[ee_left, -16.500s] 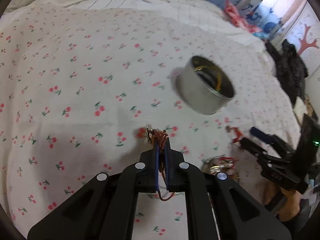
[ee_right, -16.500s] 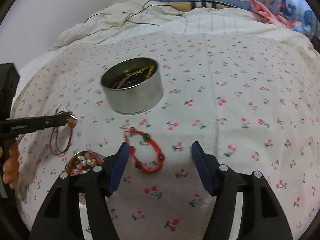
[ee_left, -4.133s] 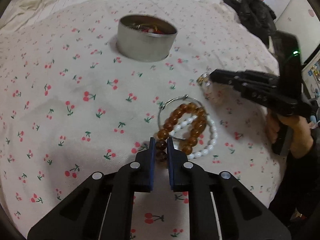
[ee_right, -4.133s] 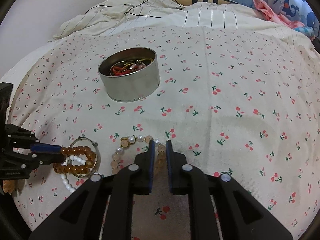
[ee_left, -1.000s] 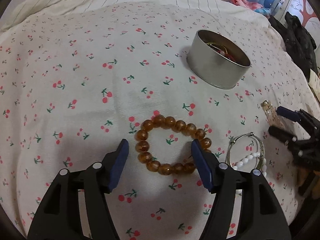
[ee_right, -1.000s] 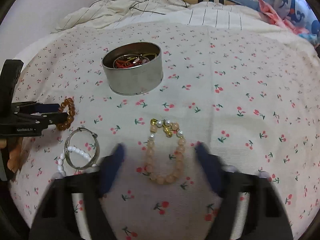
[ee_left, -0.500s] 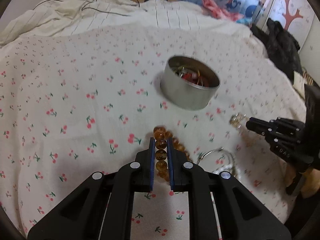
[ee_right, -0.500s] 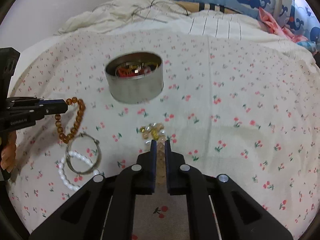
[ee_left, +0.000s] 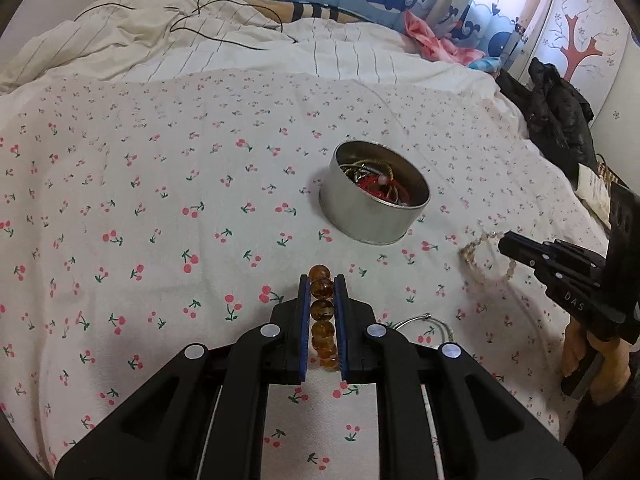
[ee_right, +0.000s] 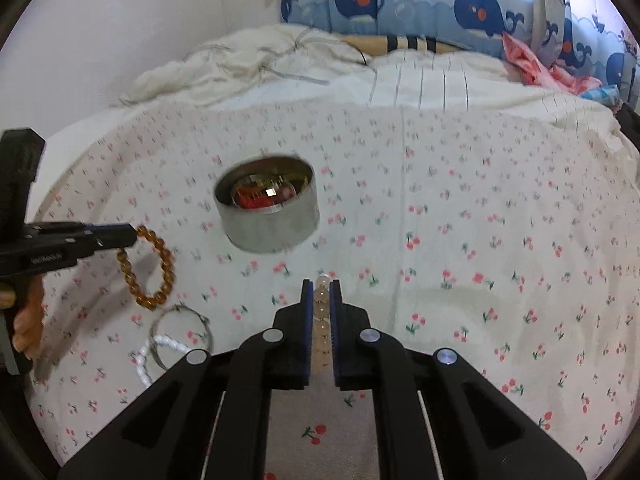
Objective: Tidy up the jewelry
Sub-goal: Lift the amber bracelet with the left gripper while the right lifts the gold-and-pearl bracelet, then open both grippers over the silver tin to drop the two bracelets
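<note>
My left gripper is shut on an amber bead bracelet and holds it above the cherry-print sheet; it hangs as a loop in the right wrist view. My right gripper is shut on a pale peach bead bracelet, also lifted; that bracelet dangles from it in the left wrist view. A round metal tin with red cord and other jewelry inside stands ahead of both grippers, also in the right wrist view.
A metal bangle and a white bead bracelet lie on the sheet at the left front. The bangle shows partly in the left wrist view. Rumpled bedding with a black cable lies behind. Dark clothing lies at the right.
Both grippers have risen and moved toward the tin with their bracelets, which now hang clear of the sheet. One second ago both were open over the bracelets.
</note>
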`<move>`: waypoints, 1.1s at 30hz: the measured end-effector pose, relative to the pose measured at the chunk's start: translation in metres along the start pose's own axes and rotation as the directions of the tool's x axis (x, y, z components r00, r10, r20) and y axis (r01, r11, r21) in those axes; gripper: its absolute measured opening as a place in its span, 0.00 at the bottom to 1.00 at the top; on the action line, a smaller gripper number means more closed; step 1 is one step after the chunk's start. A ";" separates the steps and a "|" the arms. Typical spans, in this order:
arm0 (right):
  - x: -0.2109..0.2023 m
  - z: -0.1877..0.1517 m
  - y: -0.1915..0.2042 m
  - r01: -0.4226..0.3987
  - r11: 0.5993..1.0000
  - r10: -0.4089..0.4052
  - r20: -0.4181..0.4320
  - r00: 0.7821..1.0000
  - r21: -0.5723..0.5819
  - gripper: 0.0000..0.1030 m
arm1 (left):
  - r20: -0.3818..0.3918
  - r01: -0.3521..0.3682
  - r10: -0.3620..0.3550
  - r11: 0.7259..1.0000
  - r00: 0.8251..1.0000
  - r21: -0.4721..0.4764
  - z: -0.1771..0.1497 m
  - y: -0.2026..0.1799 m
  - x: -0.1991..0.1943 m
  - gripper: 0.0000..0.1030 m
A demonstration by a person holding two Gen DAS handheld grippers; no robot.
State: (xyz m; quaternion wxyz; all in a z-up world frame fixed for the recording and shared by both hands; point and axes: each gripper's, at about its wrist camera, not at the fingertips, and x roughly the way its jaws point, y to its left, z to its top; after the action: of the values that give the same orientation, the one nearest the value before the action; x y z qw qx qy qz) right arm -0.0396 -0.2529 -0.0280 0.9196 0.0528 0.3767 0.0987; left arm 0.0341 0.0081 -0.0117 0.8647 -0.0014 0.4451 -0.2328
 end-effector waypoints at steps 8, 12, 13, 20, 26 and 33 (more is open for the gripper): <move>-0.018 0.012 -0.003 -0.053 0.998 0.051 0.097 0.994 0.023 0.08 | 0.056 0.069 -0.071 0.997 0.996 0.026 0.012 -0.023 -0.015 0.10; -0.024 0.016 -0.007 -0.078 0.996 0.073 0.124 0.990 0.035 0.08 | 0.085 0.076 -0.079 0.996 0.993 0.045 0.026 -0.038 -0.024 0.10; -0.024 0.017 -0.008 -0.085 0.996 0.079 0.125 0.989 0.041 0.08 | 0.088 0.078 -0.082 0.996 0.993 0.052 0.030 -0.042 -0.025 0.10; -0.025 0.023 -0.002 -0.115 0.993 0.110 0.142 0.984 0.029 0.08 | 0.100 0.106 -0.113 0.992 0.989 0.071 0.062 -0.061 -0.023 0.10; -0.025 0.029 -0.004 -0.138 0.990 0.130 0.151 0.980 0.041 0.08 | 0.084 0.139 -0.145 0.988 0.986 0.068 0.091 -0.072 -0.006 0.10; -0.028 0.030 -0.007 -0.141 0.988 0.131 0.162 0.978 0.056 0.08 | 0.029 0.205 -0.206 0.979 0.978 0.017 0.113 -0.072 0.039 0.10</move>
State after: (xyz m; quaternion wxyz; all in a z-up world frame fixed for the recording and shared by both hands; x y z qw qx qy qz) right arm -0.0375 -0.2671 0.0111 0.9354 0.1169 0.3011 0.1442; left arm 0.1113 -0.0953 0.0415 0.8427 -0.0450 0.4277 -0.3238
